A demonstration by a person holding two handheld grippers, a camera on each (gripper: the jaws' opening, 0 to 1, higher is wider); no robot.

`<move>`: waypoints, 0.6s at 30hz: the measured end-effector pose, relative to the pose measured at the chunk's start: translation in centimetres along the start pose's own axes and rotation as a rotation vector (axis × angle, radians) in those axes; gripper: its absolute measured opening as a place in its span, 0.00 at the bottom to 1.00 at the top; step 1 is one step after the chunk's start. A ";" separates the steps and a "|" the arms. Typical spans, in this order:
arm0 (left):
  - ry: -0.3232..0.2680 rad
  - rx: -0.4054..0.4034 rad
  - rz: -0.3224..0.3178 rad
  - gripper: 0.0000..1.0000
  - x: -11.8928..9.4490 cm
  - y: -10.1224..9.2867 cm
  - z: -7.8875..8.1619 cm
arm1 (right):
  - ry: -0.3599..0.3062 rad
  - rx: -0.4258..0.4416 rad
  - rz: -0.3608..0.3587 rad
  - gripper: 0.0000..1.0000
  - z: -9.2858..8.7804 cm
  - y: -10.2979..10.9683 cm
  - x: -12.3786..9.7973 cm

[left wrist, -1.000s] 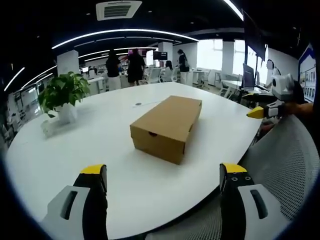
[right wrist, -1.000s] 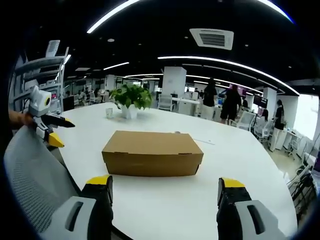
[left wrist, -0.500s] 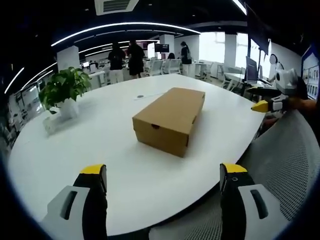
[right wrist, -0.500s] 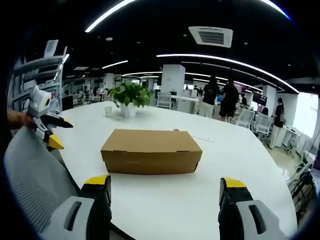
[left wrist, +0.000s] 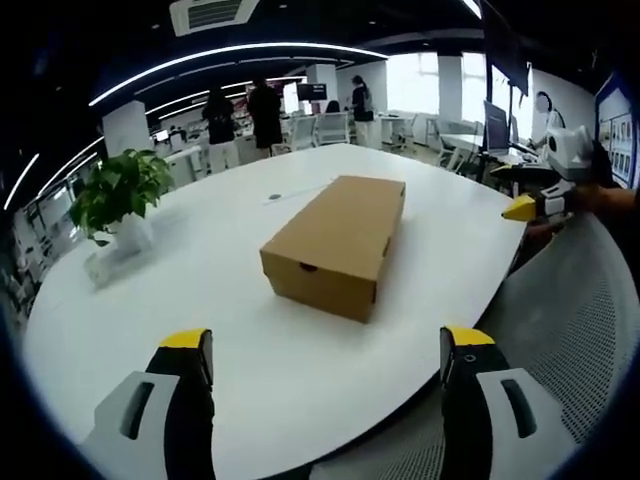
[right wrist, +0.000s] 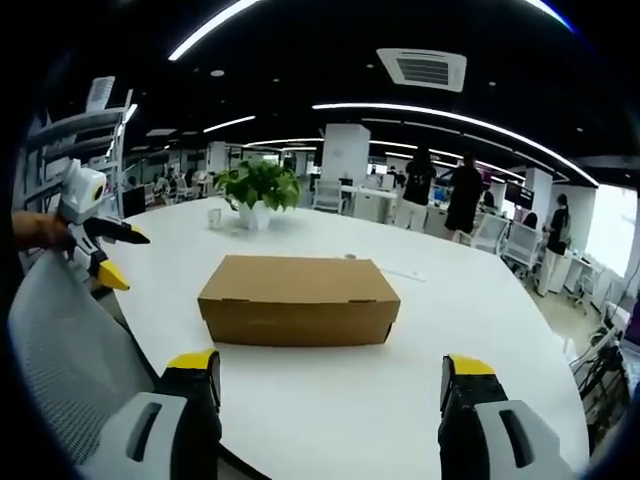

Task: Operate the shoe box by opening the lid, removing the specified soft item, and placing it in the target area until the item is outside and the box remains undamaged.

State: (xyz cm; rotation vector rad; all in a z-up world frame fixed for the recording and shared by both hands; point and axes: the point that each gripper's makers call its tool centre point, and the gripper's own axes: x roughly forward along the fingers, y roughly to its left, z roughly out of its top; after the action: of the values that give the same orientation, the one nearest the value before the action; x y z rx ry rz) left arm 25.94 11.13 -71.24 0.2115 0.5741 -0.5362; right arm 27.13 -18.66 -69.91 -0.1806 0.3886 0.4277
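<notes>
Plain brown cardboard shoe box [left wrist: 337,243] [right wrist: 298,299], lid shut, flat on round white table [left wrist: 200,290] [right wrist: 420,330]. Left gripper [left wrist: 325,362] and right gripper [right wrist: 331,380] jaws wide apart, holding nothing, well short of box. Potted green plant [left wrist: 118,195] beyond.

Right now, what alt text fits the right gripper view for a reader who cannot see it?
A closed brown cardboard shoe box sits on a round white table, beyond the open right gripper. The left gripper hovers off the table's edge, and a green potted plant stands behind the box.
</notes>
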 end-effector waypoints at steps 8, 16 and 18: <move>-0.011 -0.058 0.014 1.00 0.1 0.6 0.9 | -0.005 -0.004 0.021 0.90 0.9 0.2 0.3; -0.006 -0.077 0.033 1.00 0.8 1.0 1.5 | -0.006 -0.041 0.046 0.91 1.4 -0.3 1.1; -0.007 -0.088 0.030 1.00 1.2 0.9 1.8 | -0.003 -0.042 0.052 0.90 1.5 -0.6 1.4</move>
State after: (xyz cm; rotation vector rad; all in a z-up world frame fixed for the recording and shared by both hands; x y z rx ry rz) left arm 28.11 10.82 -70.41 0.1343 0.5852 -0.4810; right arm 29.04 -18.33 -69.07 -0.2114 0.3825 0.4880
